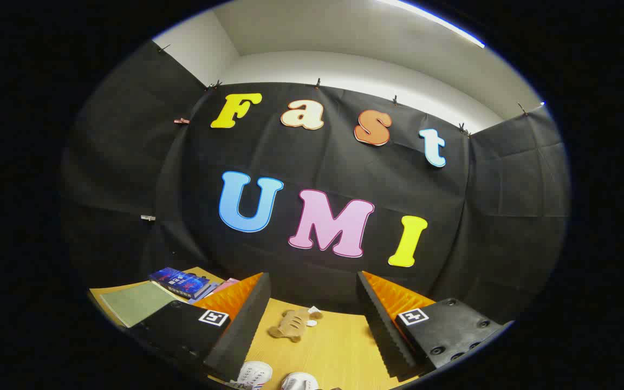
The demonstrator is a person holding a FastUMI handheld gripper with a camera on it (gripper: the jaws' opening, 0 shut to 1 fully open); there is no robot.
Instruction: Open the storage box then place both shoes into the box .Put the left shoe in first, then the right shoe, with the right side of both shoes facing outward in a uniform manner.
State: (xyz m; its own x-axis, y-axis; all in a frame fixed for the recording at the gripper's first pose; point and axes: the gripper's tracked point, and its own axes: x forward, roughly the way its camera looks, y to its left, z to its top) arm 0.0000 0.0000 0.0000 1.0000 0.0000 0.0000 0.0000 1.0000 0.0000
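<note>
Gripper view, looking forward along the two fingers (247, 325) toward the booth wall. Two white shoes lie on the wooden desk (339, 346) low between the fingers, close to the near edge: the left-hand shoe (254, 374) shows dark lacing and a trace of red and blue trim, and the right-hand shoe (299, 382) lies just beside it, the two near each other but apart; both are cut off below, so their facing cannot be told. Further ahead, between the fingers and nearer the wall, a small brown plush toy (292, 325) lies flat on the desk with two small white bits at its far side. Beyond the left finger, a green mat (133, 303) rests on the desk, and behind it lie a blue book (179, 281) and a pink item (228, 283) partly hidden by the finger. The gripper (312, 319) stands wide open, its fingers well apart and holding nothing, each carrying a square black-and-white marker on its outer block. It is raised above the desk and pitched upward, so that the wall and ceiling occupy most of the field, with the shoes just under the fingers.
</note>
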